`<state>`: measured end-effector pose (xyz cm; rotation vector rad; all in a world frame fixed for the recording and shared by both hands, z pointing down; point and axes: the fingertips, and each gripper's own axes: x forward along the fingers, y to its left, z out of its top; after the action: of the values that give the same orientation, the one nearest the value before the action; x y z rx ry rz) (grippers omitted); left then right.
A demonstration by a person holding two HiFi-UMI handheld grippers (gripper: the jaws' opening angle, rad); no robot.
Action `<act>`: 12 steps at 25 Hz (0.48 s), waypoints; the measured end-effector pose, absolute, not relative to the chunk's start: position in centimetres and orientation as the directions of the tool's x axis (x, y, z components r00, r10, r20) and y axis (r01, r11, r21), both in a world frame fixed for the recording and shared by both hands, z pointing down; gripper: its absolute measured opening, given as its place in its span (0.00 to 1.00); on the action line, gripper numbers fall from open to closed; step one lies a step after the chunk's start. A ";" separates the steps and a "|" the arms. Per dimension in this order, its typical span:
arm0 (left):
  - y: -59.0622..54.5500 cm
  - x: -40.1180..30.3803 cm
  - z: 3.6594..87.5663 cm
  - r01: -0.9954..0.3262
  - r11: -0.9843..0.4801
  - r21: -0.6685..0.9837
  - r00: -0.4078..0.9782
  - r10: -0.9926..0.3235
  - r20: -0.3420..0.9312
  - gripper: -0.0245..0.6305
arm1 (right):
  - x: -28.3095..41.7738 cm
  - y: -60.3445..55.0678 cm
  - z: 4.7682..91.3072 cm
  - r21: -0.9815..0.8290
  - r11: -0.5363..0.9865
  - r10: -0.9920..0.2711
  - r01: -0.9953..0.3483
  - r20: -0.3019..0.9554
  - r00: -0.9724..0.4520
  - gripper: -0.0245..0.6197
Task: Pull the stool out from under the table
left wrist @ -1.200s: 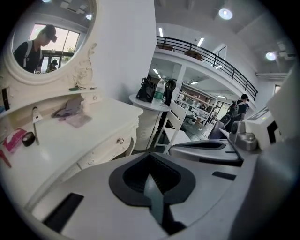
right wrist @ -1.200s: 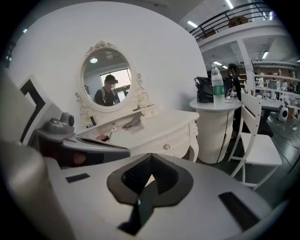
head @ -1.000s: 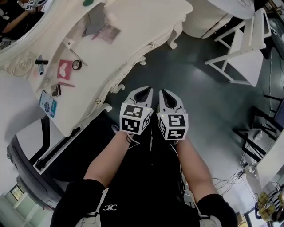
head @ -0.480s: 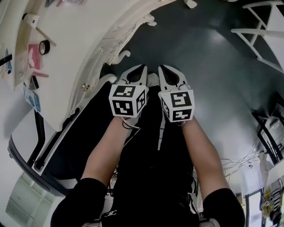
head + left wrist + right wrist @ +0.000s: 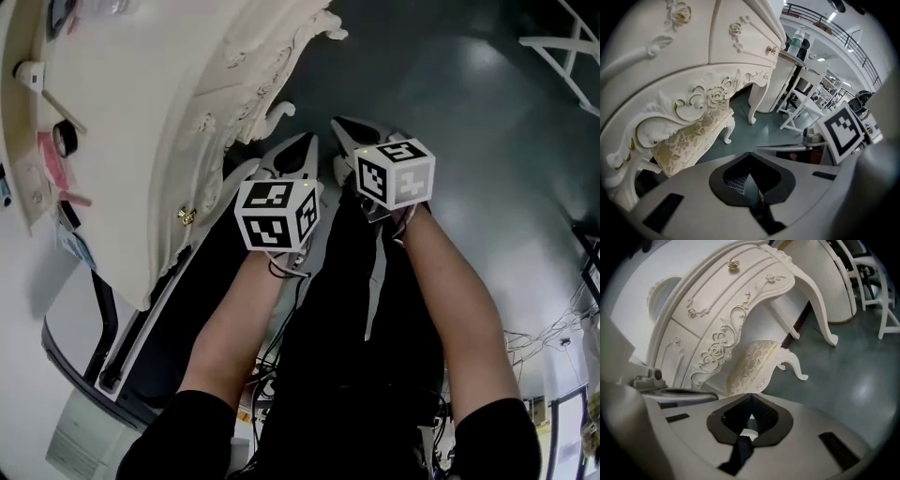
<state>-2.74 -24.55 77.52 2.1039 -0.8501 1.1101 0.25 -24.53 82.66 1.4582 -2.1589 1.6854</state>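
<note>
The stool (image 5: 752,365) sits tucked under the fancy white counter (image 5: 740,284), and one curly leg (image 5: 797,370) pokes out. The left tool (image 5: 750,154) and the right tool (image 5: 751,395) are both closed and hold nothing. They should likely open first, grab the seat edge tight, then pull slow and straight.

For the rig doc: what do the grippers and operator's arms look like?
The left gripper and right gripper are pale grey pointed shells with black lining. Each carries a white cube with black square markers. A thin black cable loops under the left cube. Short black sleeves, forearms bare.
</note>
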 end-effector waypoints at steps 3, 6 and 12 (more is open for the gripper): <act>-24.4 -3.5 78.0 -0.747 -0.632 0.207 0.444 -0.242 0.863 0.03 | 0.1 -26.6 84.0 -0.777 -0.071 -0.669 -0.626 0.502 -0.548 0.05; -24.2 -4.5 78.4 -0.739 -0.641 0.207 0.446 -0.235 0.864 0.03 | -0.9 -28.8 84.4 -0.830 -0.076 -0.710 -0.553 0.434 -0.555 0.05; -23.1 -6.3 78.7 -0.711 -0.675 0.198 0.440 -0.207 0.874 0.03 | -4.9 -32.5 85.4 -0.885 -0.009 -0.699 -0.465 0.338 -0.630 0.28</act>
<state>-6.29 -23.11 78.66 2.1411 -0.7679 1.1901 -4.93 -32.54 85.39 1.4050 -2.3422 1.9321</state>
